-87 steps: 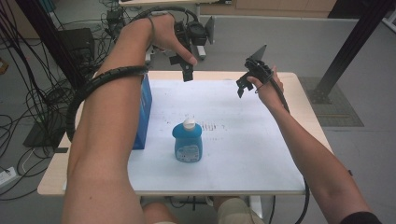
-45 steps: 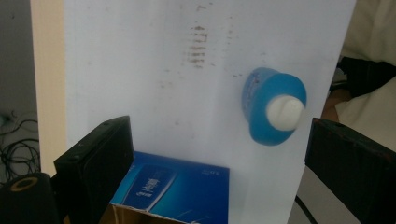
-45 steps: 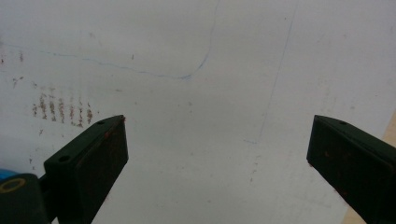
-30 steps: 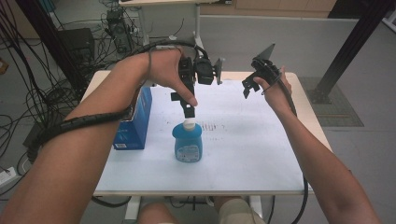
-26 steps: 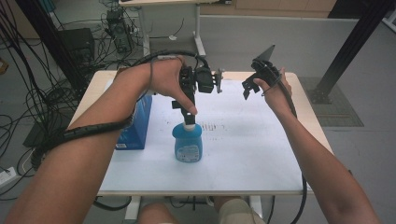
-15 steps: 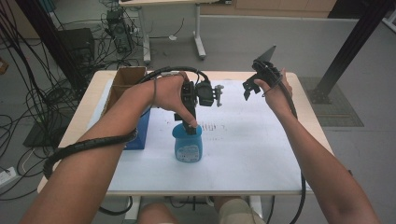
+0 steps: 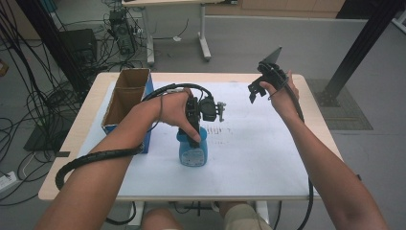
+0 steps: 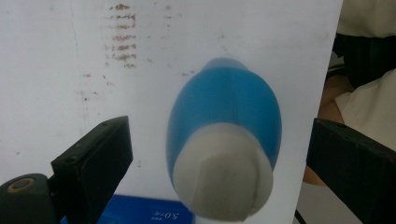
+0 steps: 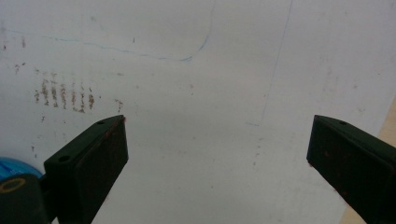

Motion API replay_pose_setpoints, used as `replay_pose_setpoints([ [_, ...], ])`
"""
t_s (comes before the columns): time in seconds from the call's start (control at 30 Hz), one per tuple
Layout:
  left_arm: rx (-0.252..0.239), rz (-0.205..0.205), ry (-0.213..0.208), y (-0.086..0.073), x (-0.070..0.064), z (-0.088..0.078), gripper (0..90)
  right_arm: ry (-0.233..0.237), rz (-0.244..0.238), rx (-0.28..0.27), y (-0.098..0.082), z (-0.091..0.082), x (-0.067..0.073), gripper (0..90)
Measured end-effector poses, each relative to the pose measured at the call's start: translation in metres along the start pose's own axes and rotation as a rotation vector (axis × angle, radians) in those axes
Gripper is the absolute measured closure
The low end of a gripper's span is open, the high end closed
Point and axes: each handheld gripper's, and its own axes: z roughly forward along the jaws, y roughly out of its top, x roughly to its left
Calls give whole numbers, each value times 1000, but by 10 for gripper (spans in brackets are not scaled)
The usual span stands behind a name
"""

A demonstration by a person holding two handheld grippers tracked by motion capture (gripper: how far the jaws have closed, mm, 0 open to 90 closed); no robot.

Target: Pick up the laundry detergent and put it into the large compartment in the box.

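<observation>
1. The blue bottle (image 7: 193, 152) stands upright near the middle of the white sheet (image 7: 249, 158); its white cap (image 8: 224, 184) sits between the spread jaws of the left gripper (image 7: 195, 125), untouched on either side.
2. A pale label on the bottle's front is too small to read; in the left gripper view a blue edge at 6 o'clock bears print like "5.0".
3. The right gripper (image 7: 261, 86) hangs at 2 o'clock from the bottle, well apart, jaws wide and empty.
4. An open cardboard box (image 7: 125, 98) with blue sides stands at 10 o'clock.
5. Brown smudge rows (image 9: 63, 97) and a thin blue line mark the sheet.
6. The wooden table (image 7: 84, 125) stands on a grey floor, cables (image 7: 28, 103) at 9 o'clock.
</observation>
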Motion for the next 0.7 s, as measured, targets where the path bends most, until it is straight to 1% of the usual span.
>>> replay_pose_setpoints([
  [0.27,6,3,-3,1,-1,12,74,-1,-1,1,0,0,1,51],
  [0.33,11,6,4,1,-3,17,74,0,-2,2,0,1,1,51],
  [0.57,14,3,4,1,-2,22,74,3,1,5,0,3,0,51],
  [0.7,13,1,-4,2,-2,23,74,4,3,7,0,3,-1,51],
])
